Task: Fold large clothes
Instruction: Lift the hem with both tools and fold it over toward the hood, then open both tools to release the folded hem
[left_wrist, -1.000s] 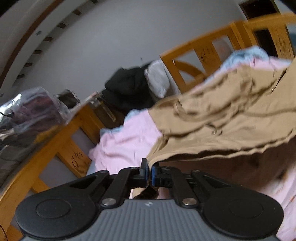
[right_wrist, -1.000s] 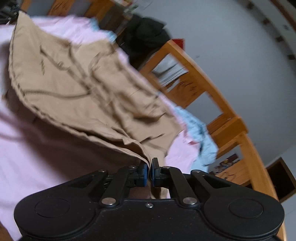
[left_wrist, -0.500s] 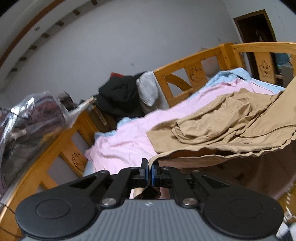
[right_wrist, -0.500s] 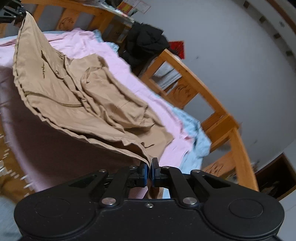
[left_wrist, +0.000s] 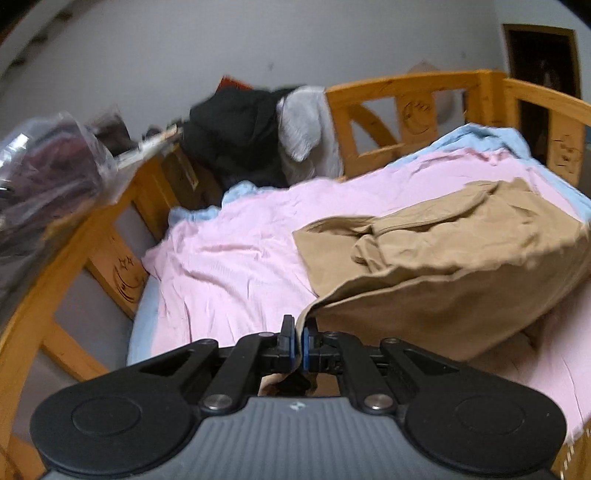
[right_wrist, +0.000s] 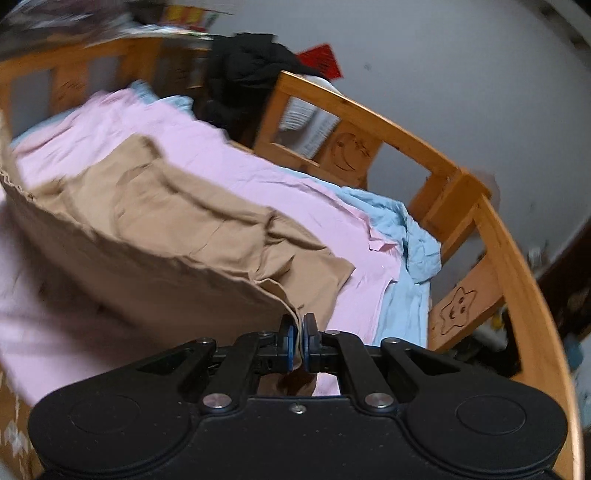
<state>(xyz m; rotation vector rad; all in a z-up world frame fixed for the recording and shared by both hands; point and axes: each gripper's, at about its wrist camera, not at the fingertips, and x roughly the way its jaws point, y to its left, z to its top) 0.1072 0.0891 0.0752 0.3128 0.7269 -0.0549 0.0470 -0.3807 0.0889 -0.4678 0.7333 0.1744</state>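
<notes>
Tan cloth is what both grippers hold: the tan garment (left_wrist: 443, 251) is a large piece, perhaps a jacket, and it lies partly on the pink sheet (left_wrist: 236, 251) of the bed while its near edge is lifted from it. The left gripper (left_wrist: 298, 341) has its two fingers closed tight on one corner of this edge, with the cloth pinched between the blue pads. The right gripper (right_wrist: 299, 341) is closed in the same way on the other corner of the garment (right_wrist: 177, 229), and the hem hangs stretched between the two corners. The far part of the garment rests crumpled on the sheet, near the middle of the bed. Under the pink sheet (right_wrist: 236, 162) a light blue sheet (right_wrist: 406, 236) shows at the edges. A wooden bed frame (left_wrist: 406, 96) with carved moons and a star goes around the mattress. In the far corner a black garment (left_wrist: 236, 136) and a grey cloth (left_wrist: 306, 122) hang over the rail. At the left side of the left view a clear plastic bag (left_wrist: 48, 166) with dark things inside is seen, blurred.
</notes>
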